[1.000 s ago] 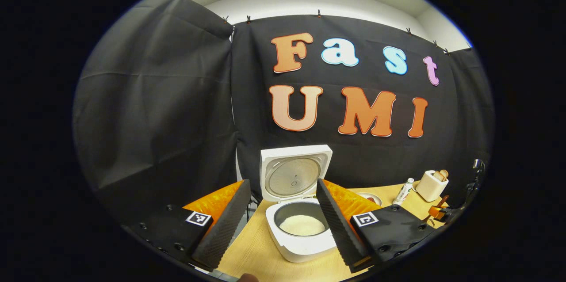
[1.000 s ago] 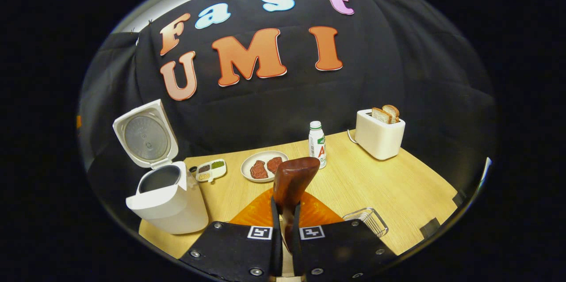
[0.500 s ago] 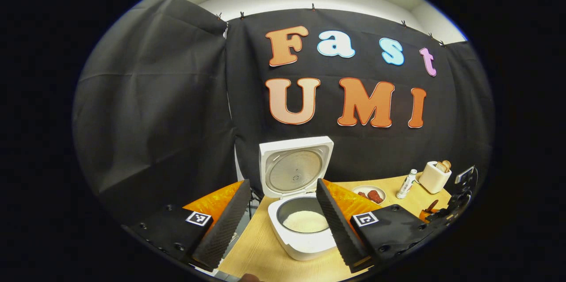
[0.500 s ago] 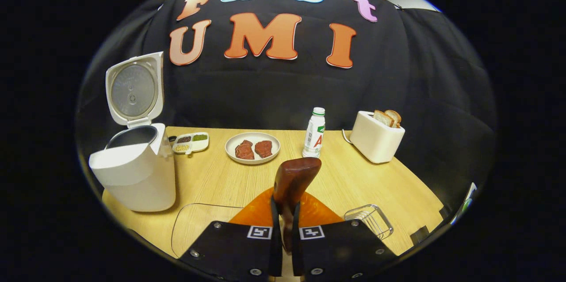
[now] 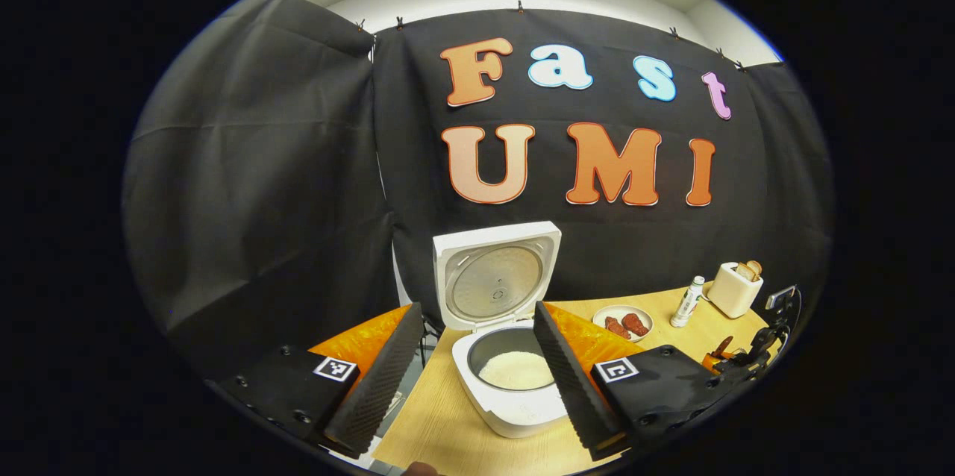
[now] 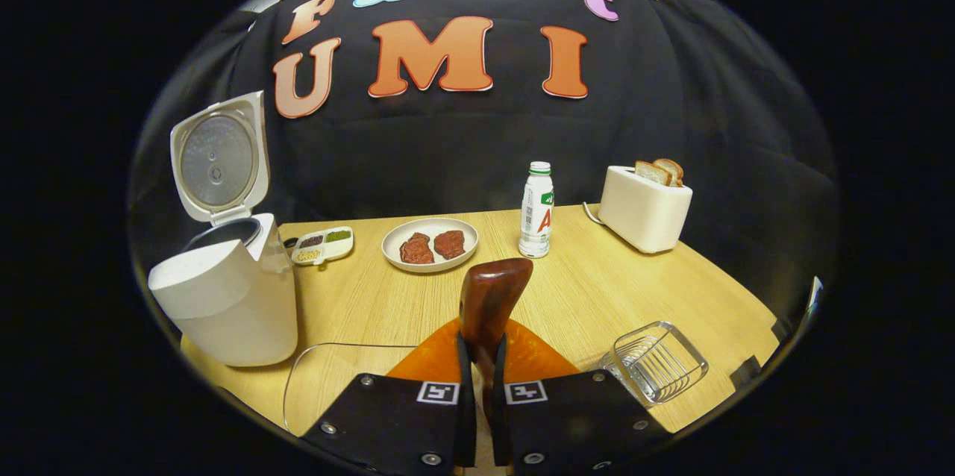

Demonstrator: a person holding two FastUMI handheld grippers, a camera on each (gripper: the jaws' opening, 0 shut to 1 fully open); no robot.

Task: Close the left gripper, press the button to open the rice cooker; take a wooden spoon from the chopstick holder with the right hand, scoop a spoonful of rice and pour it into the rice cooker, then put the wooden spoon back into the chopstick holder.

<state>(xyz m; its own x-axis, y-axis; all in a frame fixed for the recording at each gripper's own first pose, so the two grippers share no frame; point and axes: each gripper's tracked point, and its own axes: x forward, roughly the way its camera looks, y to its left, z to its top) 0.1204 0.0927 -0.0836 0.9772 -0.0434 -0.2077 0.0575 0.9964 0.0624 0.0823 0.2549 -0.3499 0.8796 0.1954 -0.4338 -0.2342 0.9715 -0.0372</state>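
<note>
The white rice cooker (image 5: 515, 405) stands with its lid (image 5: 496, 274) up and white rice (image 5: 515, 371) in its pot. My left gripper (image 5: 477, 379) hovers open in front of it, one finger on each side of the pot, touching nothing. My right gripper (image 6: 481, 345) is shut on the handle of the dark wooden spoon (image 6: 489, 301), whose bowl points up over the table; I see no rice on it. The wire chopstick holder (image 6: 660, 360) sits at lower right of the spoon. The cooker (image 6: 224, 304) is far to the spoon's left.
On the wooden table (image 6: 597, 289) stand a plate of meat (image 6: 430, 243), a small bottle (image 6: 537, 209), a toaster with bread (image 6: 645, 207) and a divided condiment dish (image 6: 322, 245). A clear container's rim (image 6: 328, 357) lies near the cooker, in front of my right gripper.
My right gripper has swung with the spoon toward the wire holder, which now looks larger and nearer. My left gripper has drawn back a little from the cooker and stays open.
</note>
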